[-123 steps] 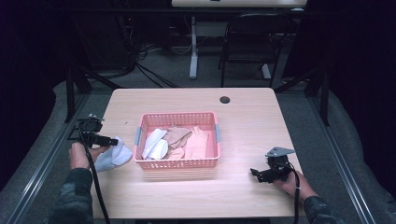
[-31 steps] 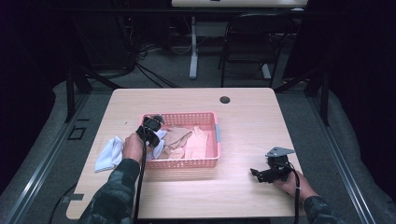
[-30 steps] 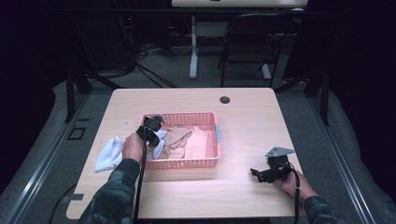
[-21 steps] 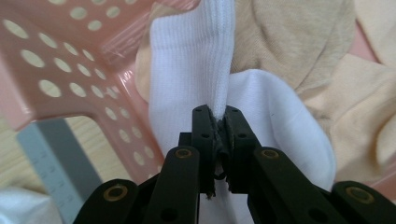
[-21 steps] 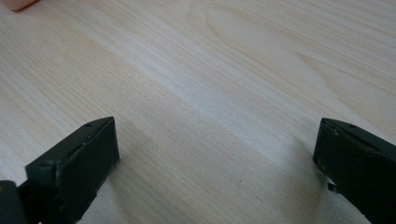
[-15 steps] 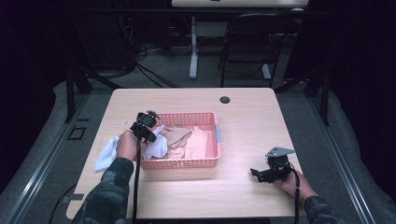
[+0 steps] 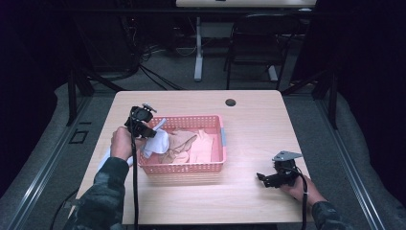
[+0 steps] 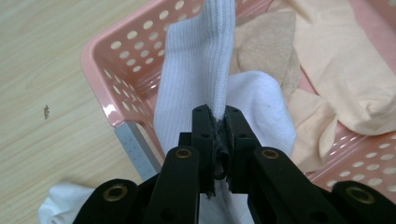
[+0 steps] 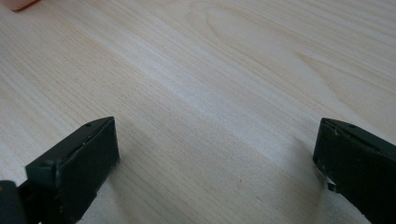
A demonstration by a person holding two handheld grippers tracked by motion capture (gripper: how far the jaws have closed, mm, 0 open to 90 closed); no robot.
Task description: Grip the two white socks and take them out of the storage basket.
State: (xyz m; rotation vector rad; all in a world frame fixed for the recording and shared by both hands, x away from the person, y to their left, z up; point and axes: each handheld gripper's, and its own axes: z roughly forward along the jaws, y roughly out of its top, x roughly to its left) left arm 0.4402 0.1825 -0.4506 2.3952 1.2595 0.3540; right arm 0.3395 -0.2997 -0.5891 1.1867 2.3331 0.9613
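White sock hanging over the basket's left end

The ribbed white sock (image 8: 205,70) is hanging stretched upright, pinched at its upper edge, its lower end draping over the pink basket's (image 7: 191,167) rim, left of centre frame.

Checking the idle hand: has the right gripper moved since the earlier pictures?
No. The right gripper sits at the same spot near the table's front right edge.

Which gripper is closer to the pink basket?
The left one. The left gripper hangs over the pink basket's left end, shut on a white sock. The right gripper rests open on the table, well to the basket's right.
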